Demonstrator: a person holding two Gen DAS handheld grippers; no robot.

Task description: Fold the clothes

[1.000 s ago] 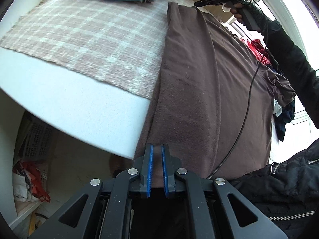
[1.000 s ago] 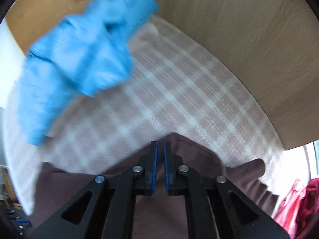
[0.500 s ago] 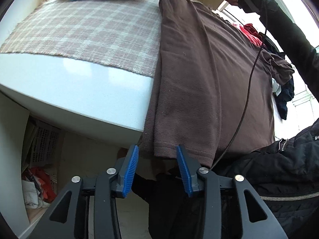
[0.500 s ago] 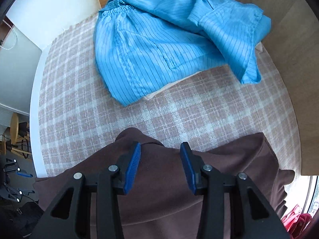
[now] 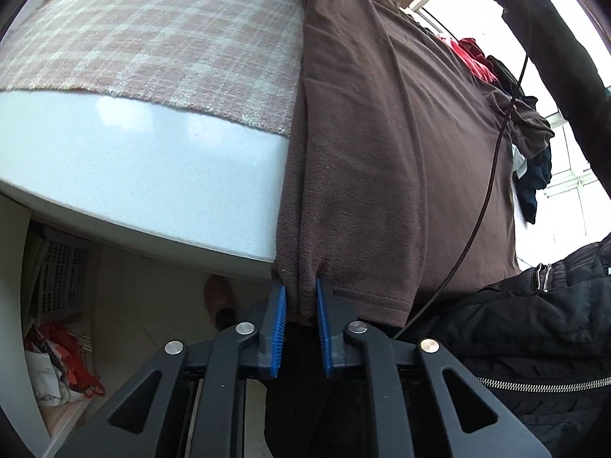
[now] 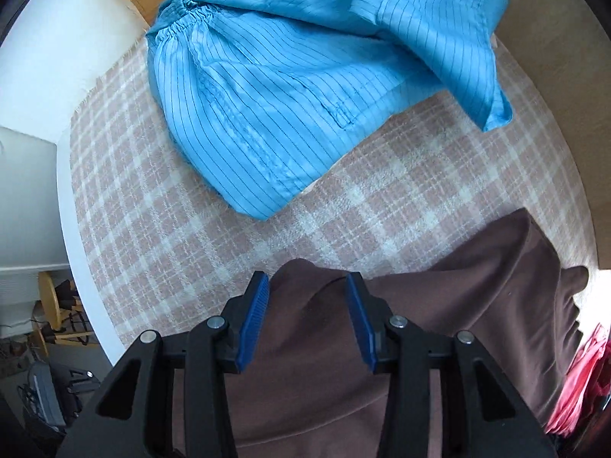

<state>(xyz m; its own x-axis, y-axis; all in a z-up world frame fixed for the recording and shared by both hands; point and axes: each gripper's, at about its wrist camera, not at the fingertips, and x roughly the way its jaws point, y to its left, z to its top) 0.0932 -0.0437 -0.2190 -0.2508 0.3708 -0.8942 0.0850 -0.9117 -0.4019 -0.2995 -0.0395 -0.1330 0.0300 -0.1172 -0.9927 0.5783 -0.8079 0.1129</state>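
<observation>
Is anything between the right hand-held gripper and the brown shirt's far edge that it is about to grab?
Nothing visible. The right hand-held gripper is open, with a raised fold of the brown shirt between its pads. The blue garment lies farther back on the checked cloth, apart from the shirt.

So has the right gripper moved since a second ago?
Yes. The right gripper has pulled back from the blue garment on the plaid cloth; its open jaws now straddle the brown shirt's folded corner.
</observation>
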